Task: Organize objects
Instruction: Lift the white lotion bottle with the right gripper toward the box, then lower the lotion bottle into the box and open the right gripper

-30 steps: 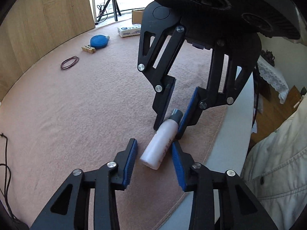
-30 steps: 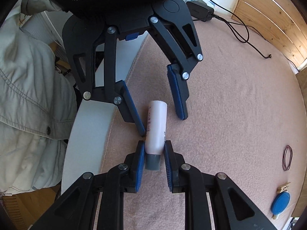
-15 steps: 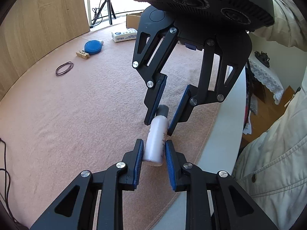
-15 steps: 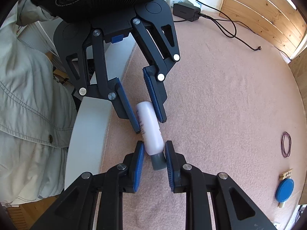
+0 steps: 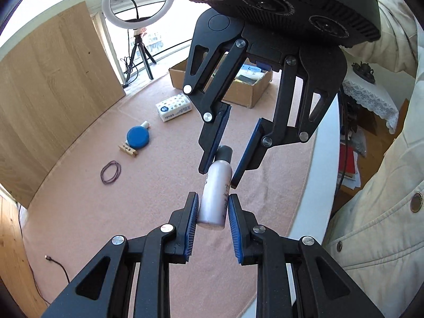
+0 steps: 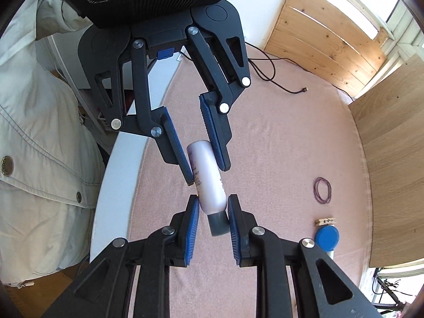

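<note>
A white bottle with a grey cap [image 5: 215, 193] is held off the pink tablecloth [image 5: 148, 185]. My left gripper [image 5: 212, 206] is shut on the bottle's base end. The right gripper [image 5: 221, 167] faces it, its jaws spread around the cap end with a gap on one side. In the right wrist view the bottle [image 6: 208, 179] runs between both grippers. My right gripper [image 6: 213, 213] stands open around the grey cap, which touches the right pad. The left gripper [image 6: 206, 168] grips the far end.
A cardboard box [image 5: 238, 84] with items stands at the back, a tissue pack [image 5: 173, 107] before it. A blue round case [image 5: 137, 137], a wooden clothespin [image 5: 128, 150] and a rubber band [image 5: 110, 171] lie left. The table's white edge [image 5: 320, 164] is right. A cable [image 6: 281, 79] lies far.
My left gripper closed on the bottle's base and lifted it off the cloth. My right gripper opened from the cap. Both views tilted up, showing the box and ring light.
</note>
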A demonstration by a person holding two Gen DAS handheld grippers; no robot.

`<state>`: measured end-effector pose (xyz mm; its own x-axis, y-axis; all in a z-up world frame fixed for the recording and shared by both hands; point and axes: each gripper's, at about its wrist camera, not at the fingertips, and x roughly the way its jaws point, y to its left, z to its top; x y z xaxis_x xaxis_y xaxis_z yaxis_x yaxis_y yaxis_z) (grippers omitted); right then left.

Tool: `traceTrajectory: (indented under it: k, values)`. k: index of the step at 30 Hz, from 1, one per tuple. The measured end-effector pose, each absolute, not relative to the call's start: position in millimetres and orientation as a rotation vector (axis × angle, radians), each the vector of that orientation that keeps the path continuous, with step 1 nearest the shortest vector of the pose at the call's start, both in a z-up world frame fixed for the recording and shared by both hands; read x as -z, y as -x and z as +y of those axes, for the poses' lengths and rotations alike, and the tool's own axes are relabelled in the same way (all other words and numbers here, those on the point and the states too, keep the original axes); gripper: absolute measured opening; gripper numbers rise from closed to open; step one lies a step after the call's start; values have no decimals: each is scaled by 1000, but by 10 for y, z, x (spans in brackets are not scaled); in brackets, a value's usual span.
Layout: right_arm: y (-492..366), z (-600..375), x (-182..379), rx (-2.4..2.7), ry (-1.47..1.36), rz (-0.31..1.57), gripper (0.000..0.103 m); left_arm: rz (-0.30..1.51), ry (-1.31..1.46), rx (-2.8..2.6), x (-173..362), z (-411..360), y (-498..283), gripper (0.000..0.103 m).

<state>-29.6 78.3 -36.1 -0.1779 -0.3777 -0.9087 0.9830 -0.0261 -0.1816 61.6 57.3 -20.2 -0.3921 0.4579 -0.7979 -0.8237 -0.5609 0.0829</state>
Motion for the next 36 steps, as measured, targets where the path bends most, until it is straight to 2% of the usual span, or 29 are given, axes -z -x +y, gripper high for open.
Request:
traceTrajectory:
  k: [10,28,34,36]
  values:
    - [375,1455,141,1597,-801,1067,20,718,899,-1969,-16,1395,-270,25]
    - [534,3686,211,1761,-945,1008,20,747,840,-1775,168,3931,668,24]
    - [589,4068,287,1802,-962,964,20,770,848,-1726,248,4318,854,25]
    - [618,4129,324,1819,-957,959,20,773,869,-1737,297,4364,921,28]
